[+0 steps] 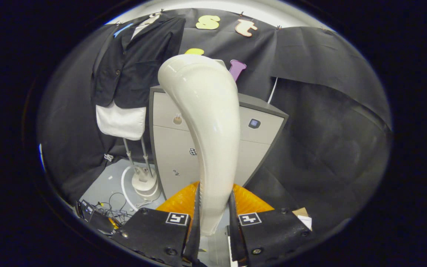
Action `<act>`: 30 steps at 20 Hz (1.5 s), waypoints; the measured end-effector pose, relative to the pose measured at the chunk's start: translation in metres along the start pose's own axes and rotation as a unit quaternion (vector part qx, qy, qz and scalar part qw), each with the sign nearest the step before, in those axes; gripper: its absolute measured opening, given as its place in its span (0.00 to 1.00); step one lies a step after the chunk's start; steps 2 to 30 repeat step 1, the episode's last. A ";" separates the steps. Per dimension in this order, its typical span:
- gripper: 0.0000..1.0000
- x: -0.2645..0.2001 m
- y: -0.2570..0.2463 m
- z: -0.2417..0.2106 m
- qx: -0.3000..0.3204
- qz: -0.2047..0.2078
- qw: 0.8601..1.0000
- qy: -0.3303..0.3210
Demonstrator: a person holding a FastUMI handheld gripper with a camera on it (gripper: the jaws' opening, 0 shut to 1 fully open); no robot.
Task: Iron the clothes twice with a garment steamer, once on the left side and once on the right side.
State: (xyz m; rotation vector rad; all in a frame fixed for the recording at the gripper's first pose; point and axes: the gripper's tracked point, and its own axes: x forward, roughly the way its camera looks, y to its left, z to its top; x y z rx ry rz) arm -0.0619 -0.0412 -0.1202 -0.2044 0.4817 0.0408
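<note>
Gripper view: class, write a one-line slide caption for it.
Fingers shut on a white steamer, held before a grey cabinet, with a dark jacket hanging beyond.

The tool point(213, 211) clamps the cream steamer handle point(208, 126) before a grey cabinet point(258, 141).

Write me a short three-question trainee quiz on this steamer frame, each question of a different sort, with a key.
1. True or false: the claw is shut on the white steamer handle.
2. Multiple choice: where does the black jacket hang relative to the grey cabinet?
A. In front of its drawers
B. Above and beside it, on the side of the white stand base
C. Lying on the floor
3. Fill in: below the jacket hem hangs a ____ garment.

Key:
1. True; both fingers press on the handle's lower end.
2. B
3. white
</note>
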 end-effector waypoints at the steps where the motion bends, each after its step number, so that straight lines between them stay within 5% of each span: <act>1: 0.36 -0.001 0.000 -0.001 0.002 0.001 1.000 0.001; 30: 0.36 -0.001 0.000 -0.001 0.002 0.001 1.000 0.001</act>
